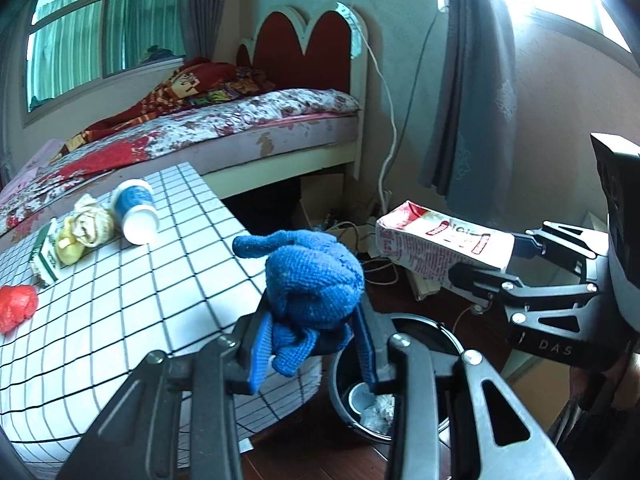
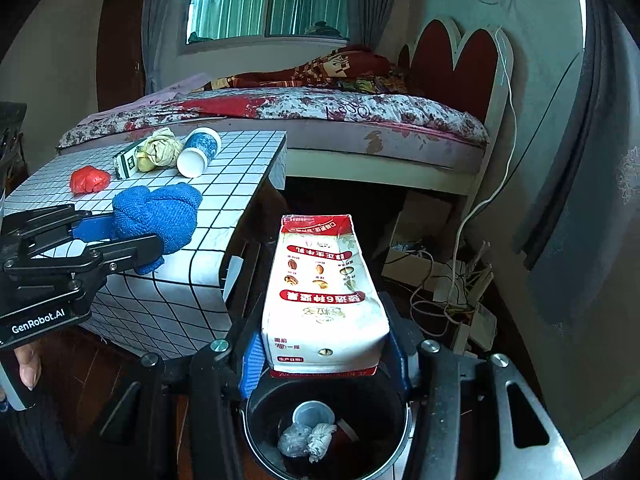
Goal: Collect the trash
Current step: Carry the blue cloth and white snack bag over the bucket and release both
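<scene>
So the left gripper [image 1: 312, 344] is clamped on a blue knit rag [image 1: 312, 280] by the table edge, and the right gripper [image 2: 326, 354] pinches a milk carton [image 2: 324, 292] over the black bin [image 2: 256, 408]. Looks like the drop-off step; next both need to let go above the opening.

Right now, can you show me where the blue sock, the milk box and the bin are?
blue sock [image 1: 316, 276]: left wrist view, on its bunched middle.
milk box [image 2: 324, 300]: right wrist view, on its printed front.
bin [image 2: 256, 432]: right wrist view, on its inner wall.
</scene>
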Action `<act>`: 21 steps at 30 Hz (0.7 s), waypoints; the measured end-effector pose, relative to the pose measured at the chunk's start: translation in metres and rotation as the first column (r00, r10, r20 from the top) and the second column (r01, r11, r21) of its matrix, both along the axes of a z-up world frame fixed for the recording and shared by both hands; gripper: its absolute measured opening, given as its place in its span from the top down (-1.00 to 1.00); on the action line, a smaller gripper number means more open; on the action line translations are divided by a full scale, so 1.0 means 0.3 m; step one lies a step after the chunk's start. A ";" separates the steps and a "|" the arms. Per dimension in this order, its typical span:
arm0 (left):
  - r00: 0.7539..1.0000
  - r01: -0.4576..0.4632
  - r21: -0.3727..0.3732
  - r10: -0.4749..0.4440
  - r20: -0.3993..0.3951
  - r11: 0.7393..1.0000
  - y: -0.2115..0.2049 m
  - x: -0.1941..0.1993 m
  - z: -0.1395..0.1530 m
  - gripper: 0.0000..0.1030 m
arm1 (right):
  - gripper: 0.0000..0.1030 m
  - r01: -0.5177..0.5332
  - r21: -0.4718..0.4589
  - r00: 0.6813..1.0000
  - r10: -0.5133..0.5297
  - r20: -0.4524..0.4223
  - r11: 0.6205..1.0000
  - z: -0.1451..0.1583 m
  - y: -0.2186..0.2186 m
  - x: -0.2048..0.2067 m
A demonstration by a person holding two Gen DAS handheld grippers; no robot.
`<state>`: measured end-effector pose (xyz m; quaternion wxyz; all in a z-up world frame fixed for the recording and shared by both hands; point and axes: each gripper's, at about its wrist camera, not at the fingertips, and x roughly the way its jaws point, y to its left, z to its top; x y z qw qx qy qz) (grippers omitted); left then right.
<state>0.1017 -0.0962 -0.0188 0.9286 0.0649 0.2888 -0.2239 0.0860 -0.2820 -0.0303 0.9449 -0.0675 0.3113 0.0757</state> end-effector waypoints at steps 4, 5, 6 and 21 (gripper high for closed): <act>0.999 0.041 0.003 -0.041 -0.016 0.999 -0.063 -0.012 -0.020 0.27 | -0.02 0.023 0.013 0.999 -0.023 -0.022 1.000 -0.023 -0.064 -0.020; 0.999 0.049 0.003 -0.049 -0.022 0.999 -0.077 -0.013 -0.026 0.27 | -0.02 0.027 0.017 0.999 -0.027 -0.030 0.999 -0.031 -0.078 -0.024; 0.998 0.058 0.005 -0.058 -0.028 0.998 -0.090 -0.016 -0.033 0.27 | -0.02 0.029 0.019 0.999 -0.029 -0.038 0.999 -0.038 -0.090 -0.026; 0.974 0.166 0.034 -0.159 -0.163 0.985 -0.221 -0.024 -0.167 0.27 | -0.02 0.012 0.022 0.988 -0.009 -0.154 1.000 -0.159 -0.182 -0.048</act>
